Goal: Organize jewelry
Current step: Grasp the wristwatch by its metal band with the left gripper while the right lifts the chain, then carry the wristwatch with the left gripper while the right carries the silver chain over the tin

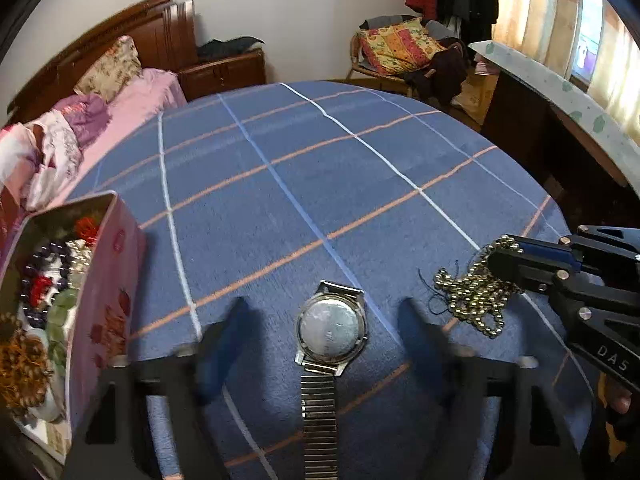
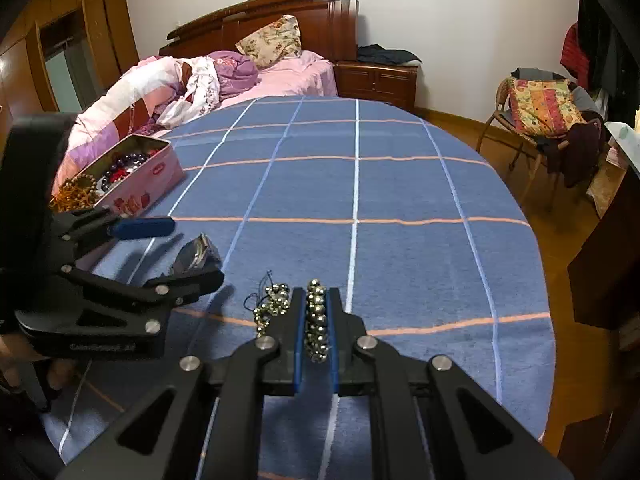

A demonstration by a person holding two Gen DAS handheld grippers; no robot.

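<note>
So the right tongs (image 2: pixel 316 320) sit low over the blue checked surface (image 2: pixel 400 188), pointing straight ahead, jaws pinched narrow on a strand of shiny gold-silver beads (image 2: pixel 317 320). The strand is stacked up between the blue pads, and the rest of it spills out to the left in a loose clump with a bit of dark thread showing. The left tongs (image 1: pixel 324 344) come in low beside them, jaws spread wide and holding nothing, one finger on each side of a wristwatch (image 1: pixel 332 330). The watch lies on the cloth with its round steel case turned away from the camera side, pretty scuffed and dull, and its ribbed metal band runs back toward the tongs. Off at the left edge there's a pink tin (image 1: pixel 106 280) with red prints on its side, open on top and already stuffed with purple beads, a red piece, something green and a brownish-orange beaded bunch.
</note>
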